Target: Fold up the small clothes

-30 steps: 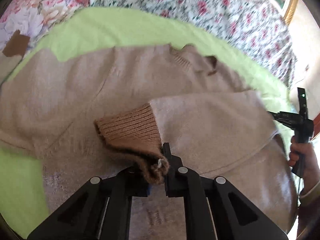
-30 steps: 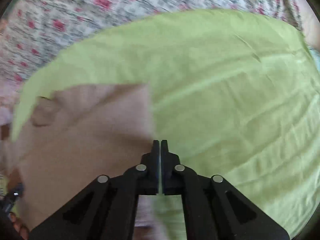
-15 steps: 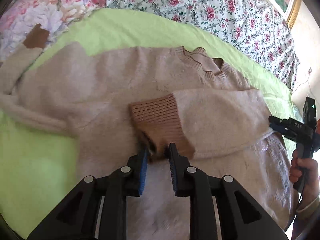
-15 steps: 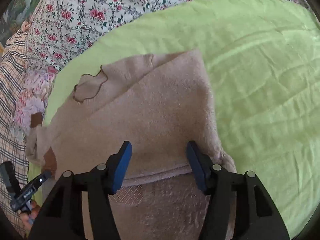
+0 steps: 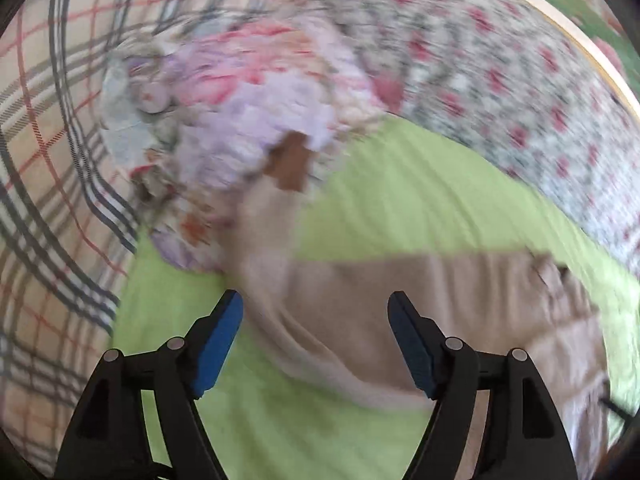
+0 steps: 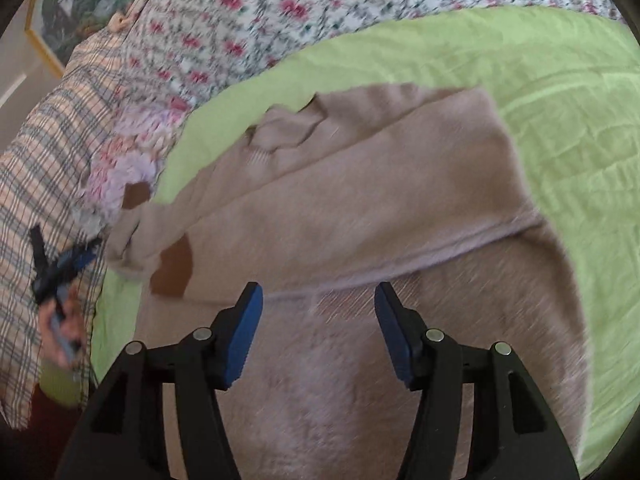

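A beige knit sweater [image 6: 360,200] lies on a green sheet [image 6: 560,100]. One sleeve is folded across its body, with its brown cuff [image 6: 172,268] at the left. The other sleeve stretches away, its brown cuff [image 5: 294,166] resting on a floral cushion. My left gripper [image 5: 316,316] is open and empty above that sleeve [image 5: 320,312]; the view is blurred. It also shows in the right wrist view [image 6: 66,262], held by a hand. My right gripper [image 6: 318,308] is open and empty over the sweater's body.
A pink and lilac floral cushion [image 5: 248,112] lies at the sheet's far left. A plaid blanket [image 5: 48,160] lies left of it. A rose-print cover [image 6: 280,12] runs behind the sheet. A framed picture [image 6: 80,4] hangs on the wall.
My left gripper let go of the folded sleeve's cuff, opened wide and swung left toward the other sleeve. My right gripper opened and now faces the sweater's body.
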{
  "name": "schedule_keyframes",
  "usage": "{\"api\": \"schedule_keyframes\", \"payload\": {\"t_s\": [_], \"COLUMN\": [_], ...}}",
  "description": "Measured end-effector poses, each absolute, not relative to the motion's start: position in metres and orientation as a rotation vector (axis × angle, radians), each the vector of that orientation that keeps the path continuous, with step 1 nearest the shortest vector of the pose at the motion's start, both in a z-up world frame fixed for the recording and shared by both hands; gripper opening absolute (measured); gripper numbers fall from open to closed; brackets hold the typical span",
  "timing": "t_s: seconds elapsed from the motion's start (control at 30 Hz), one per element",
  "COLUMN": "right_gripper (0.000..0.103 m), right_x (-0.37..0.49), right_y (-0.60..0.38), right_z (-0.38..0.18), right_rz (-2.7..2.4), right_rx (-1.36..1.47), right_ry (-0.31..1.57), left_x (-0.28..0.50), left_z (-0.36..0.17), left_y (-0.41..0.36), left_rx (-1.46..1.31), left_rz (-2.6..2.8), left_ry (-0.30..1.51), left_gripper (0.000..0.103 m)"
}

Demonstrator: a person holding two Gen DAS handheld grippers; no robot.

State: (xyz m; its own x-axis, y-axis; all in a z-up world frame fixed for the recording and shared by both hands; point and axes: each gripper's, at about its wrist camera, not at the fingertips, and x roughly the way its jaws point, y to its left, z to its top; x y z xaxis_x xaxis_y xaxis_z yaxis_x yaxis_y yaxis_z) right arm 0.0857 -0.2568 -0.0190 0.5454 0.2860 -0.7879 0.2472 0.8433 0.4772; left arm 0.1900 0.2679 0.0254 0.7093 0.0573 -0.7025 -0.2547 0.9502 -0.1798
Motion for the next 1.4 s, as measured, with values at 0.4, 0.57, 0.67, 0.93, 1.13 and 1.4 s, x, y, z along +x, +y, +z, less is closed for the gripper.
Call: {"api": "schedule_keyframes", "payload": {"t_s": [0.4, 0.57, 0.67, 0.93, 1.13, 1.4], "right_gripper": [0.059, 0.059, 0.059, 0.059, 0.059, 0.059], "right_x": [0.080, 0.077, 0.075, 0.056, 0.040, 0.032], "right_y": [-0.233, -0.229, -0.228, -0.246, -0.277, -0.309], "right_z": [-0.027, -0.034, -0.033, -0.022, -0.022, -0.024], "right_rz": [0.077, 0.083, 0.087, 0.054, -0.007, -0.070], "right_rx": [0.599, 0.620, 0.618, 0.656, 0.700, 0.762], "right_ry": [1.054, 1.061, 1.048, 0.990, 0.958, 0.915], "left_x": [0.300, 0.285, 0.266, 0.224, 0.209, 0.219], "left_z": [-0.025, -0.012, 0.001, 0.037, 0.040, -0.020], "left_y": [0.344, 0.311, 0.279, 0.135, 0.025, -0.094], "left_rx": [-0.430, -0.363, -0.348, -0.337, -0.261, -0.091], "left_rz": [0.149, 0.100, 0.043, -0.223, -0.403, -0.489], "left_ry": [0.895, 0.818, 0.774, 0.686, 0.664, 0.777], "left_gripper": [0.013, 0.009, 0.009, 0.008, 0.008, 0.009]}}
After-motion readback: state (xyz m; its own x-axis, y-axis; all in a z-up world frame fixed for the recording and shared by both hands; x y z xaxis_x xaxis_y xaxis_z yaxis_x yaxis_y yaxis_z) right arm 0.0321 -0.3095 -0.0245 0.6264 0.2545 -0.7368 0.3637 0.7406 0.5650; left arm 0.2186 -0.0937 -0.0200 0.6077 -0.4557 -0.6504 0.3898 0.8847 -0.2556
